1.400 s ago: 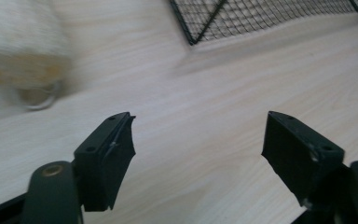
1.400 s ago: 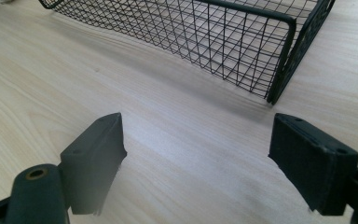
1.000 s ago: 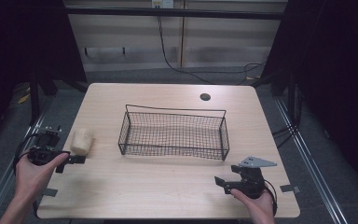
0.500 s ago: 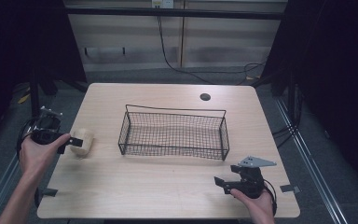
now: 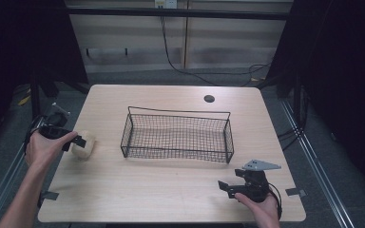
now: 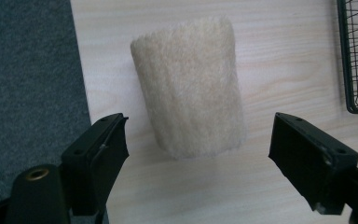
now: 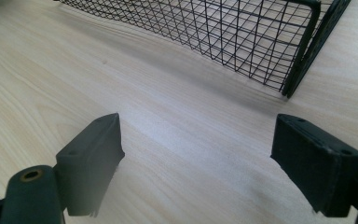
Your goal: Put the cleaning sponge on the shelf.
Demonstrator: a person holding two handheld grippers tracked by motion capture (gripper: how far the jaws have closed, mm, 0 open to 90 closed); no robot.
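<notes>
The left hand-held gripper (image 6: 193,154) hangs with its black jaws spread wide on either side of a cream plush roll (image 6: 191,86), a stubby, fuzzy cylinder with a soft ribbed nap, lying between the jaws but apart from both. The roll rests on the pale wood-grain counter (image 5: 171,190) near its left edge, well to the left of the black wire basket (image 5: 178,135). The right hand-held gripper (image 5: 225,186), jaws likewise parted and empty, sits low over the counter near the basket's near right corner.
</notes>
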